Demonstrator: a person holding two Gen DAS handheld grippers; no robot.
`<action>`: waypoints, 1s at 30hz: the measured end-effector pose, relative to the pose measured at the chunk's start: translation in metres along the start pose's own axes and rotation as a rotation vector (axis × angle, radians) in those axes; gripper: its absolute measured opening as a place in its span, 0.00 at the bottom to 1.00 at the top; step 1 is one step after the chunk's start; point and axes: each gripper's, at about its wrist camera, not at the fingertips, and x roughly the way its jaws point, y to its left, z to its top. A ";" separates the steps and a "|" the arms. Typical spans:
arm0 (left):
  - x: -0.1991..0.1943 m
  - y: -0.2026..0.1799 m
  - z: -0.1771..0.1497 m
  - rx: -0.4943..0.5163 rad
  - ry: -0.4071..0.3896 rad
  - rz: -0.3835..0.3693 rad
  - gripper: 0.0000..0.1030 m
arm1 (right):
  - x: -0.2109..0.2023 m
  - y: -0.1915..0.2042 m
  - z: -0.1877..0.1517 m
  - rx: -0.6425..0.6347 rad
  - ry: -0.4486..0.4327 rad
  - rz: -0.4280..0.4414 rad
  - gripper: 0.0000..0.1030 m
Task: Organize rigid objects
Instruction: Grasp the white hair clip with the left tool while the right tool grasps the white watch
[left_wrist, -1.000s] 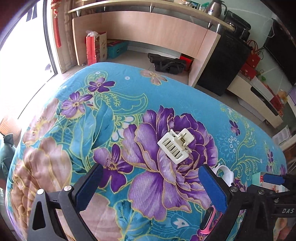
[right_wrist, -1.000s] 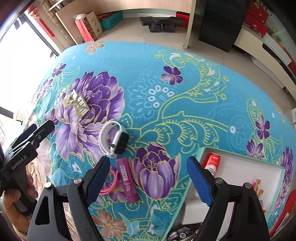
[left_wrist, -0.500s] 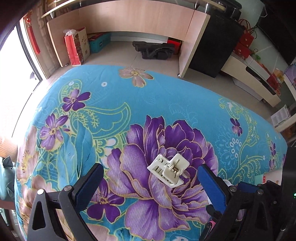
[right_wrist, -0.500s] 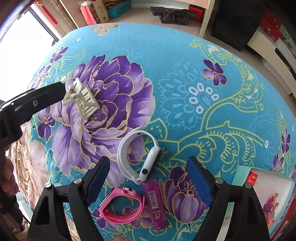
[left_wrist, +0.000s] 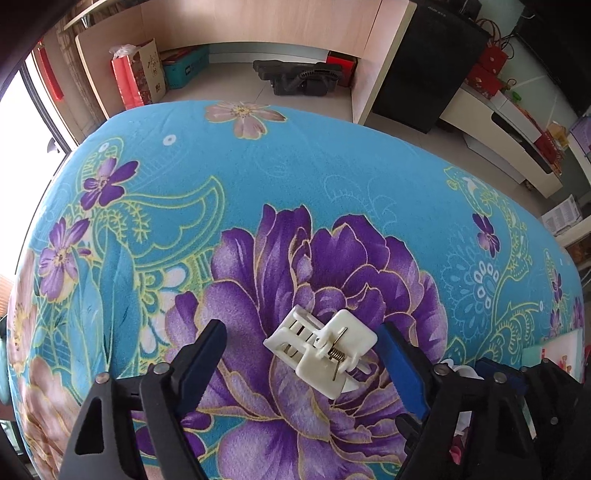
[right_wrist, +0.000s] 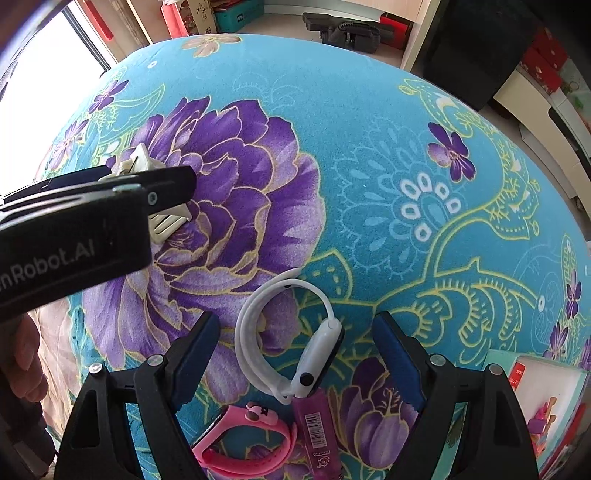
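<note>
Floral bed cover (left_wrist: 332, 177) under both tools. Right tool (right_wrist: 295, 354) wide, straddling white watch (right_wrist: 288, 332), no pad contact; watch long axis runs along tool's line, not across gap. Left tool (left_wrist: 303, 362) jaws just closing, pads not yet pressing; white hair clip (left_wrist: 321, 354) between them, nearer right pad, long axis diagonal to gap. Judgement: left hand nearer a grasp.

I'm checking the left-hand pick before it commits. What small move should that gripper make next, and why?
Probably close further: the white hair clip lies between the left gripper's fingers, whose jaws have just been closing. A gap remains on one side, so it isn't gripped yet.
</note>
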 end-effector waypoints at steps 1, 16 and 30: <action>0.002 -0.001 0.000 -0.001 0.003 -0.007 0.72 | 0.001 0.000 -0.001 0.003 -0.003 -0.001 0.83; -0.004 -0.017 -0.012 0.016 -0.005 0.009 0.54 | -0.014 -0.012 -0.012 -0.010 -0.032 -0.030 0.50; -0.071 -0.062 -0.036 0.099 -0.077 0.007 0.54 | -0.086 -0.052 -0.051 -0.013 -0.095 -0.020 0.50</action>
